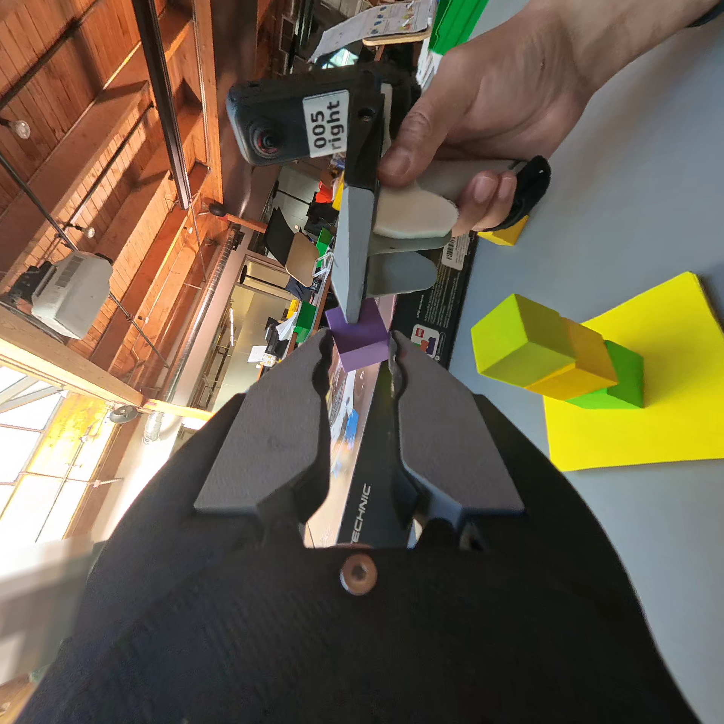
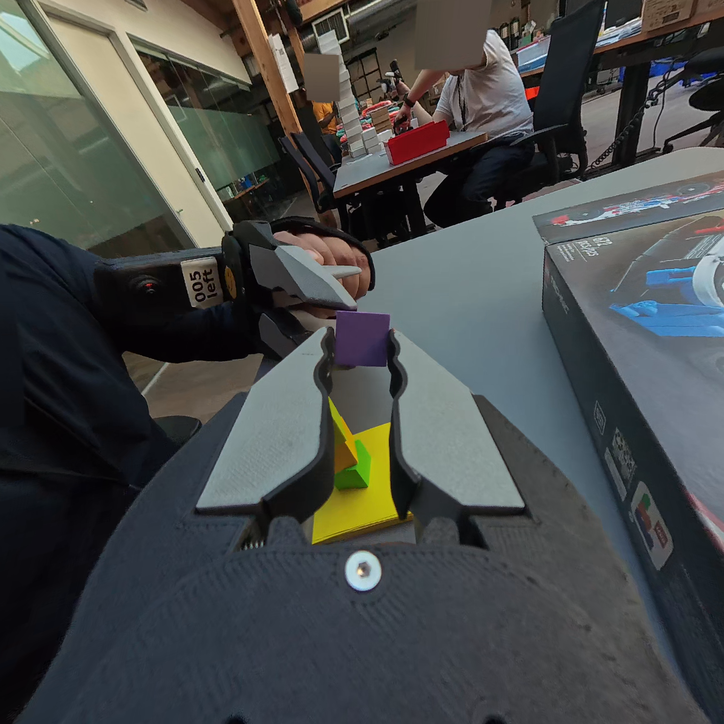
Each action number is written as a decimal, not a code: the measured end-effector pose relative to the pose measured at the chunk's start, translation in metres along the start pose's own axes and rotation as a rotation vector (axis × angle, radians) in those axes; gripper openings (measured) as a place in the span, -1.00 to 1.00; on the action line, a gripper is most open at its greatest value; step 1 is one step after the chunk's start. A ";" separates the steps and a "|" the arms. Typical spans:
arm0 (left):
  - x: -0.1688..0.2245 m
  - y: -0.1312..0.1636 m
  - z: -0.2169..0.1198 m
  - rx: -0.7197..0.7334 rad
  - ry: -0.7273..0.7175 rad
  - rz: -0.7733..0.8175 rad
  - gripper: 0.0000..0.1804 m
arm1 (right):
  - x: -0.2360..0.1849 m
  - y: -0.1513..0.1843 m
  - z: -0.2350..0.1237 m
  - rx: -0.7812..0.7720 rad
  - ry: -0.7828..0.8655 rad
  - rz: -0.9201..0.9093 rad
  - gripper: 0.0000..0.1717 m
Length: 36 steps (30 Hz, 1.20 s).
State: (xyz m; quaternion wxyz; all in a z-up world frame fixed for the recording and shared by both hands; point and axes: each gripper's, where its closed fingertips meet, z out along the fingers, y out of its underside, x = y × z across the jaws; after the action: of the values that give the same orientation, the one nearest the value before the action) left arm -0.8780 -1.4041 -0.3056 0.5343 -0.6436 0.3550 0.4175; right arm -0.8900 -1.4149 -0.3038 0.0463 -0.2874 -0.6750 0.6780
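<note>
A: Above the bench (image 1: 611, 203), left wrist view: status?
B: Left gripper (image 1: 359, 346), jaws narrowly apart, clamps the purple cube (image 1: 358, 344); the right gripper's finger (image 1: 350, 274) touches it too.
A: Right wrist view?
B: Right gripper (image 2: 361, 344) pads press the same cube, over the block stack (image 2: 350, 462) on yellow paper (image 2: 376, 505).

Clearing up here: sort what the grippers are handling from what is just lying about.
Handled: purple cube, pinched by both left gripper and right gripper.

Lying about: block stack on yellow sheet; loose yellow block; black box.
</note>
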 end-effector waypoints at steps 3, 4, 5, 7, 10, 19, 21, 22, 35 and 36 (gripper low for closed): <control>0.005 -0.009 -0.008 0.069 0.071 -0.080 -0.68 | -0.009 0.003 0.000 -0.038 -0.008 -0.071 -0.73; 0.008 -0.014 -0.014 0.114 0.121 -0.137 -0.63 | -0.013 0.002 -0.001 -0.037 -0.022 -0.090 -0.73; 0.008 -0.017 -0.020 0.156 0.166 -0.194 -0.62 | -0.018 0.000 -0.002 -0.033 -0.035 -0.106 -0.73; -0.001 -0.020 -0.032 0.237 0.206 -0.290 -0.68 | -0.024 0.000 -0.004 -0.043 -0.052 -0.139 -0.72; -0.024 -0.012 -0.043 0.314 0.177 -0.427 -0.75 | -0.031 0.000 -0.004 -0.051 -0.058 -0.187 -0.73; 0.001 0.001 -0.031 0.271 0.419 -0.692 -0.72 | -0.032 0.019 0.002 -0.165 -0.055 -0.199 -0.72; 0.006 -0.003 -0.029 0.253 0.485 -0.777 -0.65 | -0.031 0.018 0.002 -0.159 -0.053 -0.195 -0.73; 0.009 -0.004 -0.028 0.233 0.519 -0.813 -0.64 | -0.031 0.018 0.002 -0.157 -0.051 -0.195 -0.73; 0.024 -0.004 -0.020 0.149 0.620 -0.931 -0.72 | -0.023 0.017 0.004 -0.155 0.000 -0.207 -0.73; 0.024 -0.004 -0.019 0.142 0.612 -0.925 -0.72 | -0.023 0.016 0.004 -0.149 0.002 -0.206 -0.73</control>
State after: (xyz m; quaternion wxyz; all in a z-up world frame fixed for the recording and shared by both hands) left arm -0.8617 -1.4221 -0.3247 0.5766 -0.7865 0.2018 -0.0911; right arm -0.8675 -1.4303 -0.3121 0.0949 -0.2202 -0.7493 0.6173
